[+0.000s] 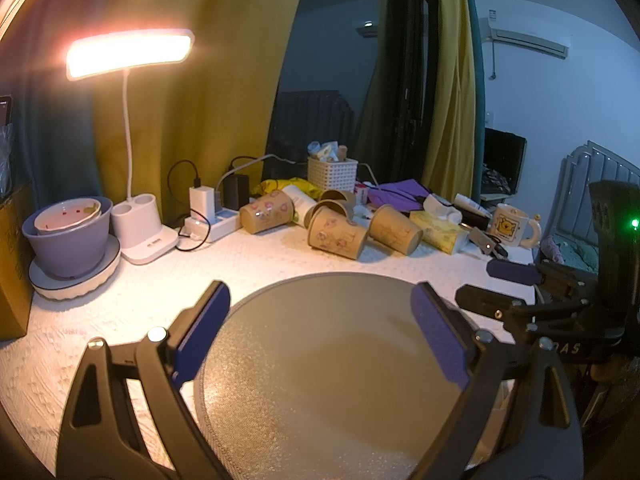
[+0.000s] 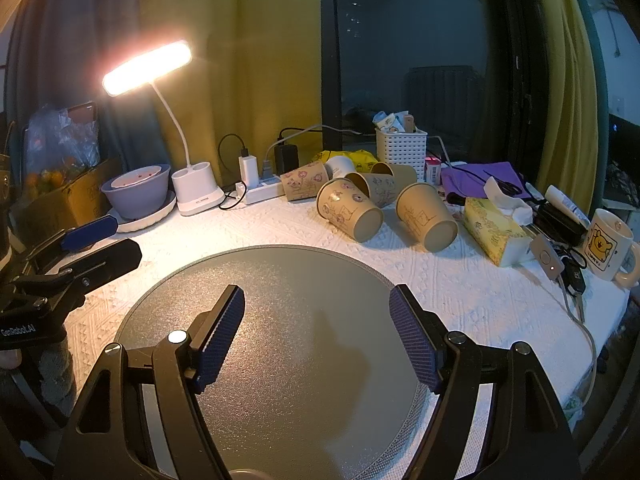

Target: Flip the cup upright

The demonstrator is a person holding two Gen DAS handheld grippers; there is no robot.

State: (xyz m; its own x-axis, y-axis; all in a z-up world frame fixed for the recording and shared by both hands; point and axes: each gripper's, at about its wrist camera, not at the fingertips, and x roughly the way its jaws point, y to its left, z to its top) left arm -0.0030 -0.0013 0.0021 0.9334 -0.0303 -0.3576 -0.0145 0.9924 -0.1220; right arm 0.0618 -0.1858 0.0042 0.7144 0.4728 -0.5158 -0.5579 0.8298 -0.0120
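Observation:
Several brown paper cups with cartoon prints lie on their sides at the back of the table, among them one (image 2: 350,214) and another (image 2: 427,216) nearest the mat, bottoms toward me. They also show in the left wrist view (image 1: 337,233). My left gripper (image 1: 320,332) is open and empty above the round grey mat (image 1: 332,380). My right gripper (image 2: 318,330) is open and empty above the same mat (image 2: 288,288). The right gripper also shows at the right of the left wrist view (image 1: 504,284).
A lit desk lamp (image 2: 148,66) on a white base, a purple bowl (image 2: 136,194) on a plate, a power strip (image 2: 262,192), a white basket (image 2: 401,152), a tissue box (image 2: 496,232), keys (image 2: 570,276) and a bear mug (image 2: 608,244) crowd the back and right.

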